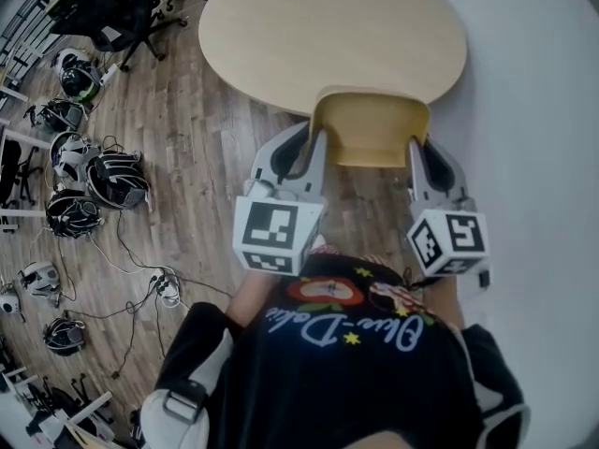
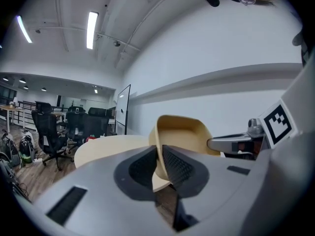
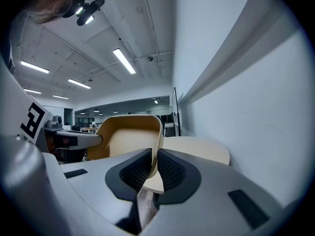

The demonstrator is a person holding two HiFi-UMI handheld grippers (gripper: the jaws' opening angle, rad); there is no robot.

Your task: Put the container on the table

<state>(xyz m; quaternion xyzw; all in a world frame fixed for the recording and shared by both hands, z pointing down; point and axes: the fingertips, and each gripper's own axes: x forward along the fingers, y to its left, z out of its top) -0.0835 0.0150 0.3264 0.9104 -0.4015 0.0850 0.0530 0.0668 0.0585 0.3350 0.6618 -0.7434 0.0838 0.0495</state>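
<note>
Head view: container held at near edge of round counter, left gripper and right gripper on opposite walls. Gripper views alone: each pair of jaws clamped on container wall, pads either side of rim.

light: bright, ceiling tubes | edges: fisheye-bent, dark corners

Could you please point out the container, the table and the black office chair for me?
container (image 1: 370, 137), head view, on its inner floor.
table (image 1: 328, 36), head view, on the bare middle of its top.
office chair (image 1: 117, 17), head view, on its dark middle.
</note>
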